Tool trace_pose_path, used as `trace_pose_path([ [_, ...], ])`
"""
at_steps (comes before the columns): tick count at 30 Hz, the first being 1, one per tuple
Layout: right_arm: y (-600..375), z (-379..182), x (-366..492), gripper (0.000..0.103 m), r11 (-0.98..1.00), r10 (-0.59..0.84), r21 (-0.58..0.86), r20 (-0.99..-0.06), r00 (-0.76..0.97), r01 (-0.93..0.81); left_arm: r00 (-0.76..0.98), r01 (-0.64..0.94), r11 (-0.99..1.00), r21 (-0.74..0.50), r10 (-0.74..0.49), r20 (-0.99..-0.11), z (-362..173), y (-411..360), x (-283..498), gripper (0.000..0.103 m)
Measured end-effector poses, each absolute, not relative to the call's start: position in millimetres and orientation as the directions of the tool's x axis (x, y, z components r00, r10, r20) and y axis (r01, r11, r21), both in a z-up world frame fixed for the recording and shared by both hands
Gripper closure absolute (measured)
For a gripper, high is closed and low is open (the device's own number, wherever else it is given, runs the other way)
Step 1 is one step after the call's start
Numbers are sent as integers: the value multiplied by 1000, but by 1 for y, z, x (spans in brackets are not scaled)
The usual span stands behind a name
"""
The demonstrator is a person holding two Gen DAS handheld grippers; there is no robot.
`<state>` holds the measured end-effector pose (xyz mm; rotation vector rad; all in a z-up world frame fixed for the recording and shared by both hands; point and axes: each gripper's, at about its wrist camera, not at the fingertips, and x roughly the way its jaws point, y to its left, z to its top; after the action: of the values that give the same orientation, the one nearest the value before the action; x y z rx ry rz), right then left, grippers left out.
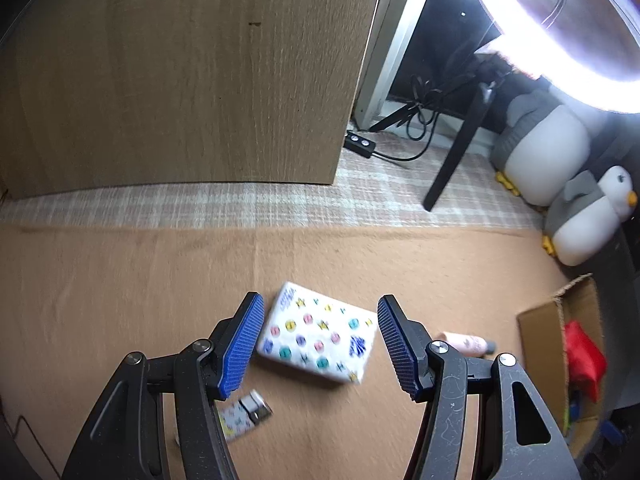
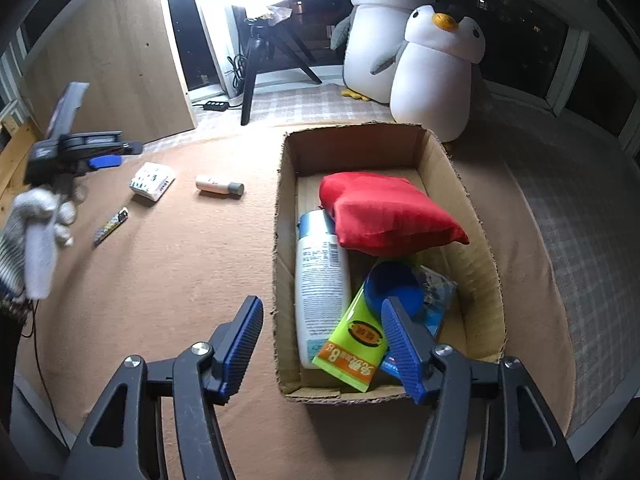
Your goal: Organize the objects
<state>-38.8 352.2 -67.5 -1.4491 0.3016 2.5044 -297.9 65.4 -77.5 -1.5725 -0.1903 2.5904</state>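
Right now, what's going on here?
A person tidies loose items into an open cardboard box. The right gripper hangs open over the box, empty; a red pouch and white bottle lie inside. The left gripper, open, hovers over a white patterned tissue pack on the brown cloth.

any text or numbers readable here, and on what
"8": on the orange band of the green tube in the cardboard box, upside down; characters beside it too unclear to read.
White bottle: barcode and fine print, too small.
Patterned tissue pack: blue markings, blurred.
Small pink bottle: unreadable.
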Motion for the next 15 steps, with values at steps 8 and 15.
trace_pose_path([
  [8,351,-67,-34,44,-952,102,54,-872,-478,-303,-413,-20,-991,-133,130,-901,-99,70,-322,41],
  [15,348,-70,-32,44,-953,95,56,-878,-469,-297,-378,-31,-993,-117,120,-918,-117,77,-325,44],
])
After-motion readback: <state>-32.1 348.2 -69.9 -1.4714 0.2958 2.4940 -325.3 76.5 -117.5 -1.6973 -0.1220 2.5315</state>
